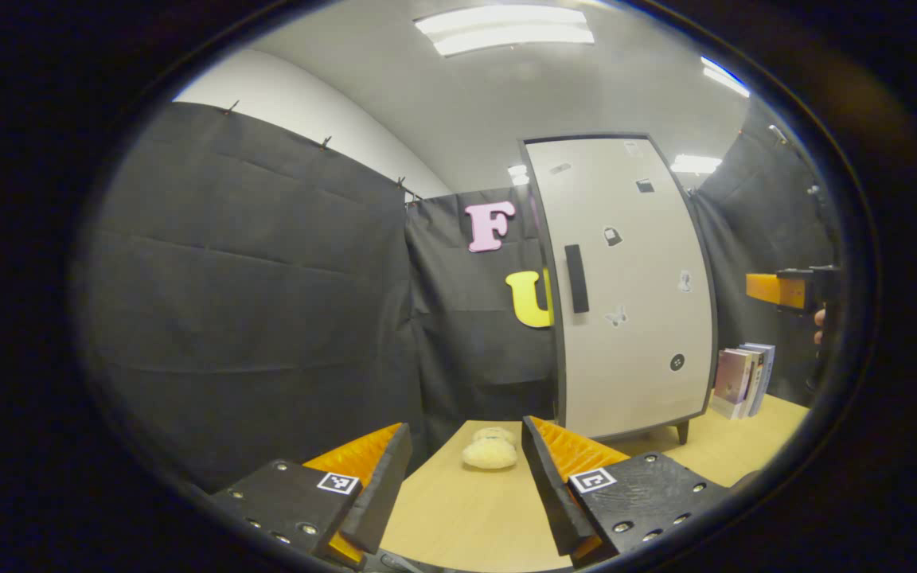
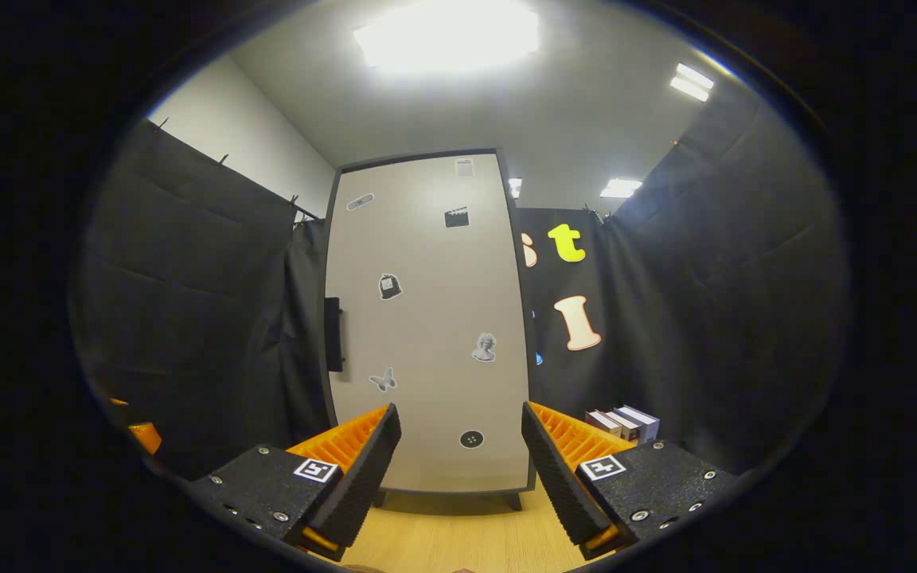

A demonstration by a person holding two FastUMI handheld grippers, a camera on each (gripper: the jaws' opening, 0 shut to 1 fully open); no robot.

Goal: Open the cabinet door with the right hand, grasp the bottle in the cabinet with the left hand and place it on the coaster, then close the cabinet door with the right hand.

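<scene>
Tongs of both hands were held apart and empty, presumably because nothing had yet been grasped; the right tongs [image 2: 461,458] were raised squarely before the cabinet door [image 2: 431,318], which was judged to be the first thing the task required; the door was seen shut, pale and flat within a dark frame, dotted with small stickers, and a dark vertical handle [image 2: 333,334] was fixed at its left edge, well apart from the fingers. The left tongs [image 1: 466,477] were kept low over the desk [image 1: 458,517], off to the side of the cabinet, seemingly in waiting until the door was opened; the bottle could not be seen, being presumably shut inside. A pale, fuzzy round object [image 1: 490,452] lay on the desk ahead of the left tongs and near the cabinet's foot; whether it was the coaster could not be told. Books [image 1: 741,378] were stood upright just beside the cabinet's far side.
</scene>
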